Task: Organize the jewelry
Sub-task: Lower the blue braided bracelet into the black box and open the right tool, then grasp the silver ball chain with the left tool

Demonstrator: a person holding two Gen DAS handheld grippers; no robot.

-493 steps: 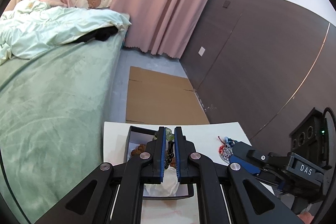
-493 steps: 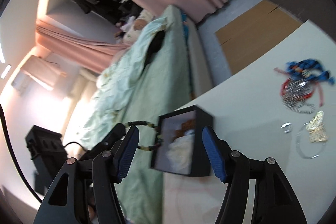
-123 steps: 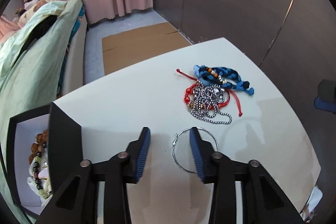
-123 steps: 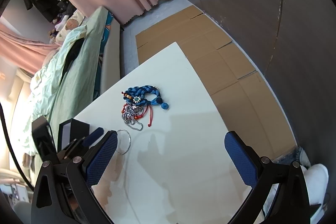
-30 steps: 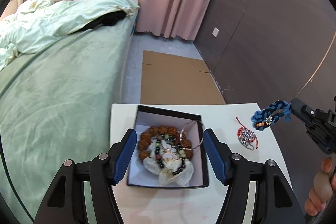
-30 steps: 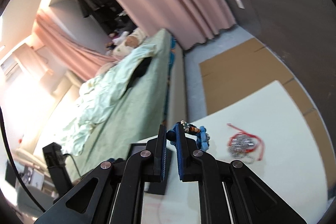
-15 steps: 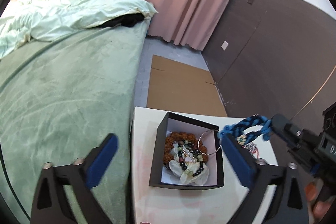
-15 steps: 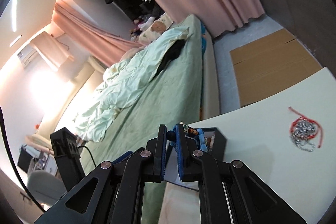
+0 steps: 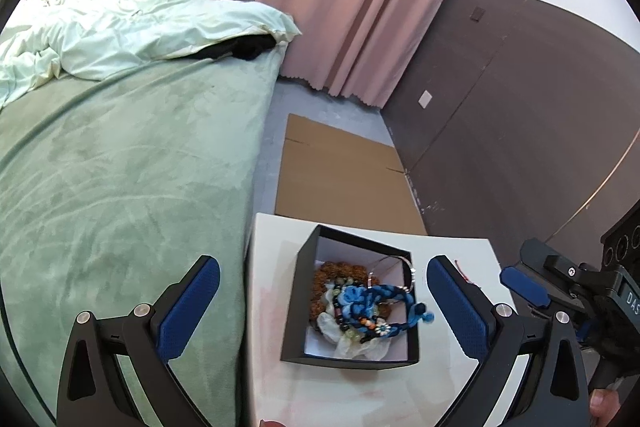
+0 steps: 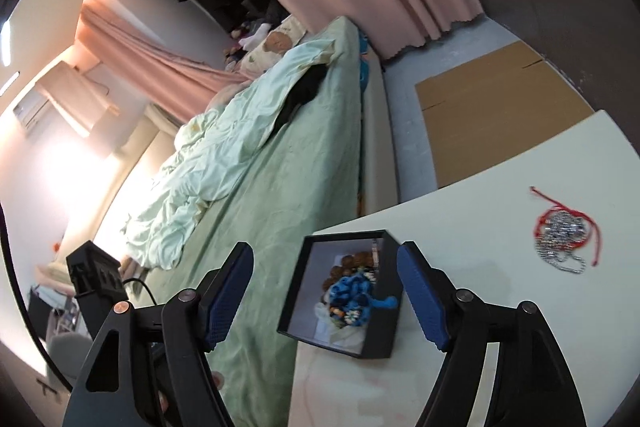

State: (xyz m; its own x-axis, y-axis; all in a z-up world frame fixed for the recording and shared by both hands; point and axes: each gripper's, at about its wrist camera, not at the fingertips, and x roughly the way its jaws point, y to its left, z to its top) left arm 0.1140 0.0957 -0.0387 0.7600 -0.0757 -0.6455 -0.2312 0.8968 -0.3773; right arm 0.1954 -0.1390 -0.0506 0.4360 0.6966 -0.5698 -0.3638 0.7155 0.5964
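Right gripper (image 10: 325, 297) jaws opening, empty: blue braid (image 9: 374, 301) drops into the box (image 9: 298, 311); red tangle (image 10: 566, 227) waits at 2 o'clock. Left gripper (image 9: 323, 301) gapes wide, empty.

We see both tools built alike: the left gripper (image 9: 323, 297) and the right gripper (image 10: 325, 291) each have black angular arms, round silver screws at the joints, and textured blue pads on the fingers (image 9: 188, 307). In the left wrist view the right gripper (image 9: 524, 285) carries white lettering on its black body. A black cable (image 10: 146, 291) trails from the left gripper's housing.
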